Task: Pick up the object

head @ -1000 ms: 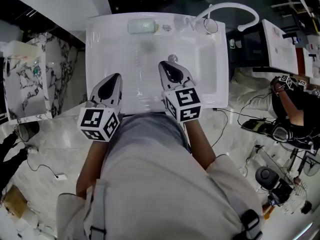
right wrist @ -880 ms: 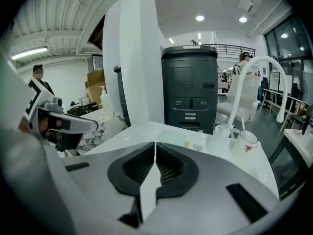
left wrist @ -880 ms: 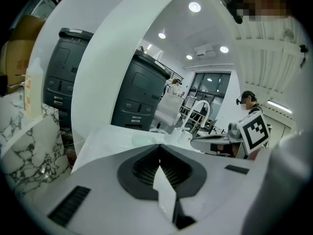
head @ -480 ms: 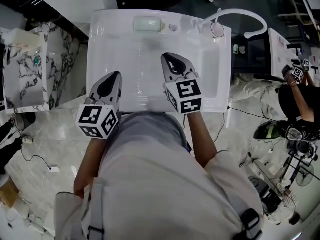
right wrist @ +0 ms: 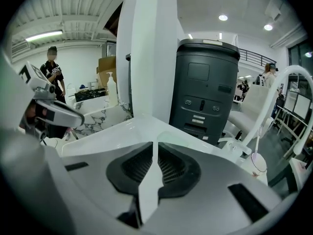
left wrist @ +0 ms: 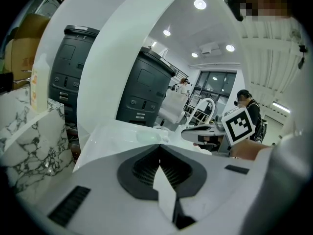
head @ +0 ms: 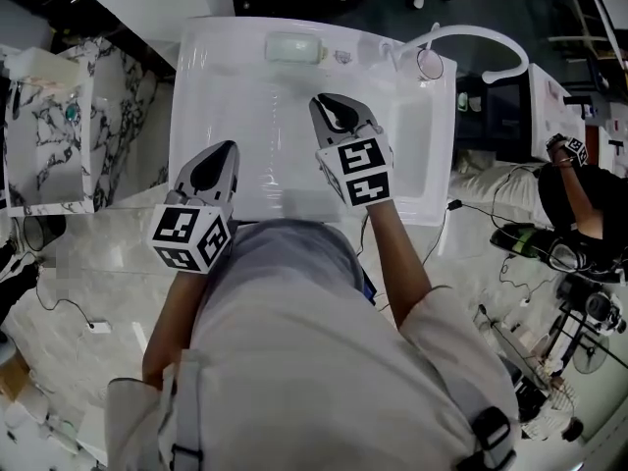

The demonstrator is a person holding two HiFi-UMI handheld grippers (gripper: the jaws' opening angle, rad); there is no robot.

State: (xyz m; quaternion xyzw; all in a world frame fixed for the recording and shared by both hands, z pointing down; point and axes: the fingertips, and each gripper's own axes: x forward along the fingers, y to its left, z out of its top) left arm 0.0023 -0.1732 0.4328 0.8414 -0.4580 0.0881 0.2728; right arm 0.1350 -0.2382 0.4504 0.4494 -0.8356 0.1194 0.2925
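A pale green soap bar (head: pixel 294 47) lies on the far rim of a white basin (head: pixel 412 135); the left gripper view shows this soap bar (left wrist: pixel 148 137) beyond the jaws. My right gripper (head: pixel 330 102) hovers over the basin's middle, short of the soap, jaws shut and empty. My left gripper (head: pixel 222 151) hangs over the basin's near left part, also shut with nothing held. In its own view the left gripper (left wrist: pixel 159 148) has its tips together. The right gripper (right wrist: pixel 155 145) shows only a thin slit between its pads.
A white arched faucet (head: pixel 481 37) and a round ring (head: pixel 429 63) stand at the basin's far right corner. A marble-patterned cabinet (head: pixel 49 135) is to the left. Cables and gear lie on the floor at right, beside another person (head: pixel 579 194). A dark grey machine (right wrist: pixel 205 87) stands behind.
My right gripper has moved forward over the basin toward the far rim. The left gripper has stayed in place. Both stay shut.
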